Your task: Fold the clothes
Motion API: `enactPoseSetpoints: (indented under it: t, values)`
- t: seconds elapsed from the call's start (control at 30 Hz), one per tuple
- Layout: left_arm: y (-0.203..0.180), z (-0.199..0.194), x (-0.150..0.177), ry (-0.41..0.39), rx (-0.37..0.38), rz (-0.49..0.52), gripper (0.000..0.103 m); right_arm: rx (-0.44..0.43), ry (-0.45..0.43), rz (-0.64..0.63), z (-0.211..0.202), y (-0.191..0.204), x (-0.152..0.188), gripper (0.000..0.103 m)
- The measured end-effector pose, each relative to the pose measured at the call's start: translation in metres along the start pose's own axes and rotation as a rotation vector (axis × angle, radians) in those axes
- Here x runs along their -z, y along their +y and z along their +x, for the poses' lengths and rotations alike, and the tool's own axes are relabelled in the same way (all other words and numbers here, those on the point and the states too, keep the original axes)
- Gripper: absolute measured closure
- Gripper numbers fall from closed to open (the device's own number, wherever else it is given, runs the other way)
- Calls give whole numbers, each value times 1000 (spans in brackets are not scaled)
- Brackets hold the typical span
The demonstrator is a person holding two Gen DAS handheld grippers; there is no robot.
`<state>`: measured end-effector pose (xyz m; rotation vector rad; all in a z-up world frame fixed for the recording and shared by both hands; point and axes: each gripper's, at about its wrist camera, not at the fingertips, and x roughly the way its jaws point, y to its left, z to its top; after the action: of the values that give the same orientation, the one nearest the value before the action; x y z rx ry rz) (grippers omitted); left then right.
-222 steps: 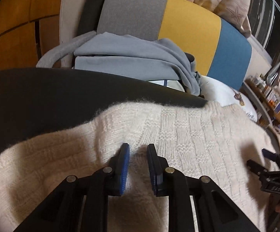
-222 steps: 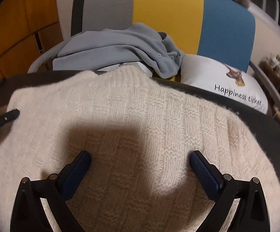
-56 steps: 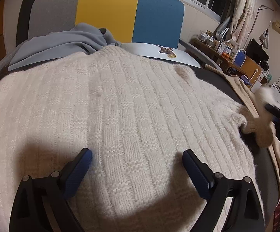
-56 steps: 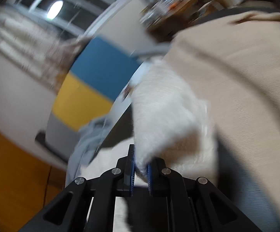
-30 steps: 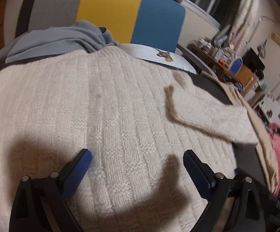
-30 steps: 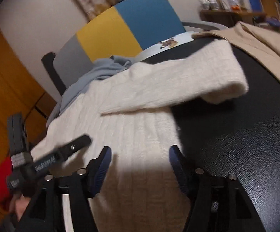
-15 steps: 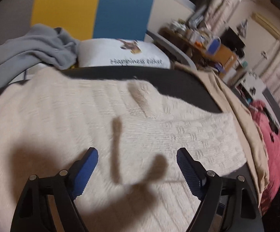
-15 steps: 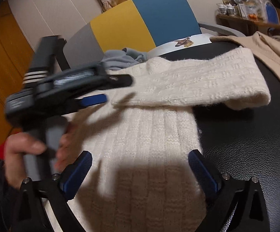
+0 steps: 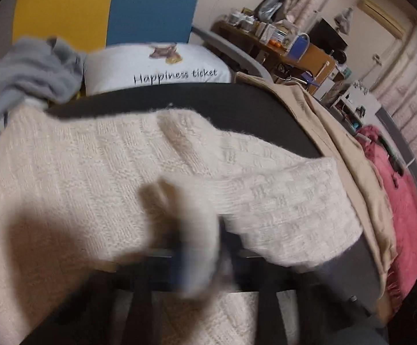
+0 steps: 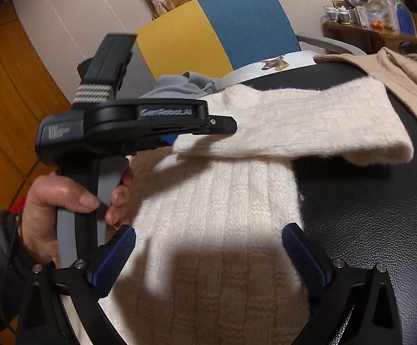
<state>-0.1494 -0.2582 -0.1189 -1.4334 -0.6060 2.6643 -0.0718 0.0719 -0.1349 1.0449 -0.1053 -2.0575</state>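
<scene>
A cream knit sweater [image 10: 222,201] lies spread on a black leather surface [image 10: 366,215]. Its sleeve [image 10: 294,120] is folded across the body, pointing left. In the right wrist view a hand [image 10: 55,198] holds my left gripper [image 10: 169,141] level at the sleeve's end, its blue pads closed on the knit. The left wrist view is blurred: the left gripper [image 9: 199,258] has cream sleeve cloth [image 9: 280,201] bunched between its fingers. My right gripper [image 10: 211,258] hovers low over the sweater's body, wide open and holding nothing.
A beige garment [image 10: 409,69] drapes over the surface's right edge, with red cloth [image 9: 404,201] beyond it. At the back lie a grey garment [image 9: 30,69] and a white printed pillow [image 9: 156,63], in front of a grey, yellow and blue chair back [image 10: 222,28]. A cluttered shelf stands far right.
My left gripper, open half a second ago, has dropped forward and closed on the sleeve's end. The right gripper stays open over the sweater's body.
</scene>
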Motion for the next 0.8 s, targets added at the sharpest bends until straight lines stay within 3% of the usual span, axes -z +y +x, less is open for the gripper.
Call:
enactPoseSetpoints:
  t: [0.1, 0.27, 0.53, 0.63, 0.73, 0.8]
  values:
    - [3, -8, -4, -27, 34, -31, 95, 3, 1, -1, -1, 3, 1, 0]
    - [8, -49, -20, -141, 133, -117, 95, 9, 3, -1, -2, 7, 3, 0]
    - [19, -158, -53, -371, 200, -147, 95, 11, -33, -44, -13, 22, 0, 0]
    - [28, -189, -60, -425, 179, -149, 95, -37, -68, -78, -15, 34, -8, 0]
    - [40, -209, -58, -455, 170, -169, 95, -141, -131, 2, -10, 30, -30, 0]
    - [48, -219, -53, -476, 168, -180, 95, -158, -156, 50, -4, 22, -39, 0]
